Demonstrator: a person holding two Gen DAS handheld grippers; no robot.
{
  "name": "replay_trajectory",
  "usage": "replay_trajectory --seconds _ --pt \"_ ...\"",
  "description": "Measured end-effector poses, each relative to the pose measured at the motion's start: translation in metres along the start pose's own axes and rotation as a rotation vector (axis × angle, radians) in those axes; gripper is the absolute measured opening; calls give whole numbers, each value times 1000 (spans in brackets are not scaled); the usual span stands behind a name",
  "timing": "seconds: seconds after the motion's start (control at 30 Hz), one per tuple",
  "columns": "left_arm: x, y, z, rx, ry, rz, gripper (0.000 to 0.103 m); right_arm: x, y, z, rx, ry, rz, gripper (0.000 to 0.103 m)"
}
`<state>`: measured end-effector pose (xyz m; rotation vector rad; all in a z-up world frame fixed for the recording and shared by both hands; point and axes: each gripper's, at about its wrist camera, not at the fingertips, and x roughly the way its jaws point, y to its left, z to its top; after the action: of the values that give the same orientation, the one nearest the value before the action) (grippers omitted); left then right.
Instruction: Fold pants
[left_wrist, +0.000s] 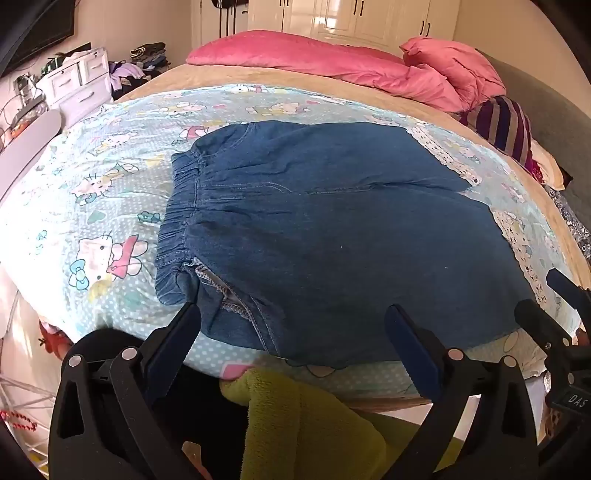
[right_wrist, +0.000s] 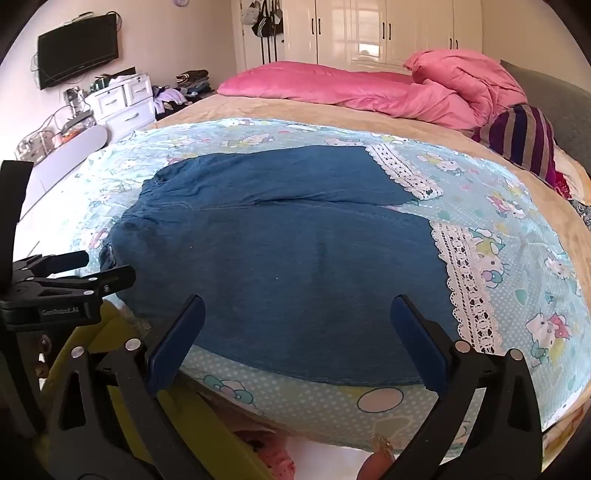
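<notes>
Hovering wide open and empty, left gripper (left_wrist: 291, 325) and right gripper (right_wrist: 299, 317) over denim pants (right_wrist: 280, 251) flat on cartoon sheet (right_wrist: 517, 266); risked pinching sheet too, or lace hems (right_wrist: 469, 280) skewing.

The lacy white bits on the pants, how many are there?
2. One lace cuff ends the near leg, at the right. The other lace cuff ends the far leg, further back on the bed. None looks hidden.

Right gripper (left_wrist: 561, 314) cut off by right edge in left wrist view. Pants (right_wrist: 280, 258) waistband partly hidden behind left gripper (right_wrist: 96, 275) in right wrist view. Clutter on the white drawers (right_wrist: 122, 99) too small to identify.
</notes>
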<state>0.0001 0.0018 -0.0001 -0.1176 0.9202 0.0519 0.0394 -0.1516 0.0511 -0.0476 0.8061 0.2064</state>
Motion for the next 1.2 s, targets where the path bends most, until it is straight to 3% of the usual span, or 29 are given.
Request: replay_trajectory --seconds 1.2 --pt "-7 -5 -1 18 -13 24 99 -4 0 -3 10 15 6 95"
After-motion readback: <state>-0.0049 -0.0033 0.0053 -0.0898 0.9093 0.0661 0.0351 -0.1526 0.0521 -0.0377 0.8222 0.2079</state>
